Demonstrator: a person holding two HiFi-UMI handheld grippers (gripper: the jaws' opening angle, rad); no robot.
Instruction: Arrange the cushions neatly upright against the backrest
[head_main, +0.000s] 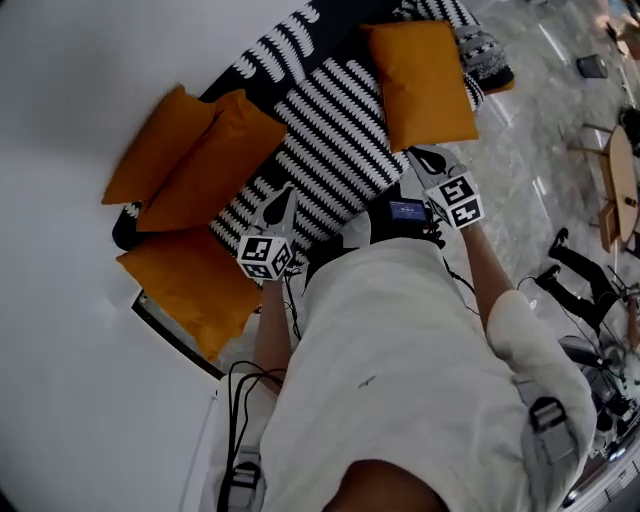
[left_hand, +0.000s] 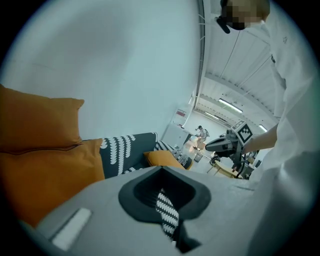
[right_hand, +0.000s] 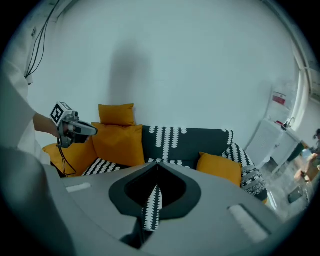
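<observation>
Sofa (head_main: 330, 130) cushions (head_main: 420, 80) well beyond closed fingers (right_hand: 215, 210)

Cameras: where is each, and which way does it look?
Head view: atop the person, looking down at the black-and-white patterned sofa; arms, left gripper, right gripper.
Left gripper view: on that gripper, facing stacked orange cushions; own shut jaws.
Right gripper view: faces the sofa's front; own shut jaws.
Each sees the other gripper.

Plain white wall (right_hand: 175, 60), grey marbled floor (head_main: 540, 130), black-and-white patterned sofa (head_main: 330, 120), round wooden table (head_main: 622, 180).
</observation>
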